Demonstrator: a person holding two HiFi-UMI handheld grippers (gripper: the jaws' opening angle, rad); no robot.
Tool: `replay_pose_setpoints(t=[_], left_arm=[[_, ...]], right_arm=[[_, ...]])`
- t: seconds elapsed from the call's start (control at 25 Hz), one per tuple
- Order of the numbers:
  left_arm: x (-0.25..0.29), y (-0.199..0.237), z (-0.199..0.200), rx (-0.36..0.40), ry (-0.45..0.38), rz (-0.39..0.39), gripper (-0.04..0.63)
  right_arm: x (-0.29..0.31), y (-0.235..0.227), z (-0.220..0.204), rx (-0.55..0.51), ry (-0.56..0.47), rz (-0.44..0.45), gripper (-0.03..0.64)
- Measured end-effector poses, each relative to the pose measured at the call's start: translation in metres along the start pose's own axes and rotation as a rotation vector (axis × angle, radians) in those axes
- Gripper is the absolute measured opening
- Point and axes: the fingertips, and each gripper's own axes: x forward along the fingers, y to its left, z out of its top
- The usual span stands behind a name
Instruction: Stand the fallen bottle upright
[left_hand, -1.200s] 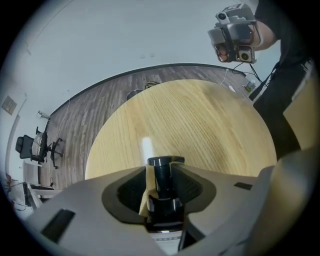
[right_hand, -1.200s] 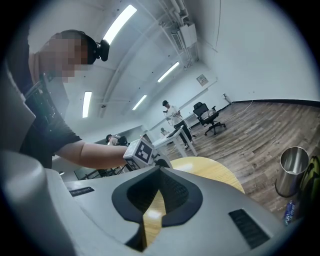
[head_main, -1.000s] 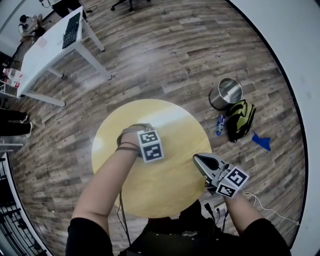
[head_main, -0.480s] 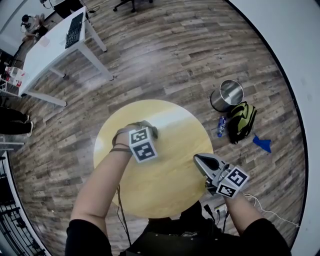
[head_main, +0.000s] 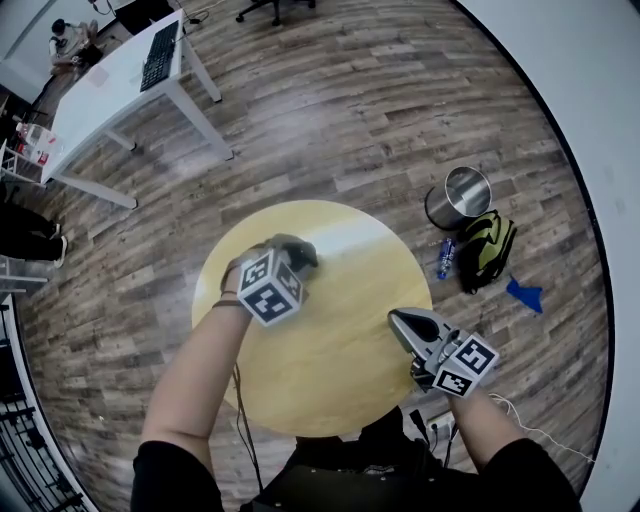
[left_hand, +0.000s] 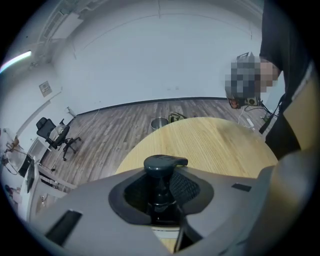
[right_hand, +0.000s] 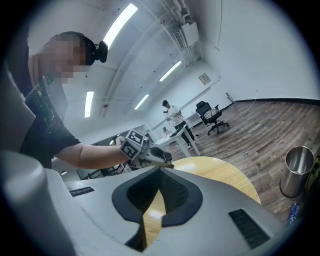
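Note:
A bottle with a dark pump cap (left_hand: 165, 162) has its neck between the jaws of my left gripper (left_hand: 161, 192), which is shut on it. The gripper lifts it above the round yellow table (left_hand: 220, 145), and its body is hidden below the jaws. In the head view the left gripper (head_main: 292, 254) hangs over the table's left half and covers the bottle. The right gripper view shows it (right_hand: 152, 153) across the table. My right gripper (head_main: 408, 325) is shut and empty near the table's right front edge, with its tips (right_hand: 160, 172) meeting.
On the wooden floor right of the table (head_main: 340, 350) are a steel bin (head_main: 460, 195), a green-black backpack (head_main: 487, 250) and a small blue bottle (head_main: 445, 258). A white desk (head_main: 120, 85) with a keyboard stands far left. Office chairs (right_hand: 212, 116) are in the distance.
My left gripper has risen and shifted left over the table, rolling so its marker cube faces a different way. The right gripper has stayed put.

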Motion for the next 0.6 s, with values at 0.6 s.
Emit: replay_pose_setpoints(t=[0.6], left_arm=[[-0.032,0.020,-0.013,-0.229,-0.426,0.154,0.124]], right_arm=[[0.025,0.011,-0.005,0.005,0.005,0.021,0.005]])
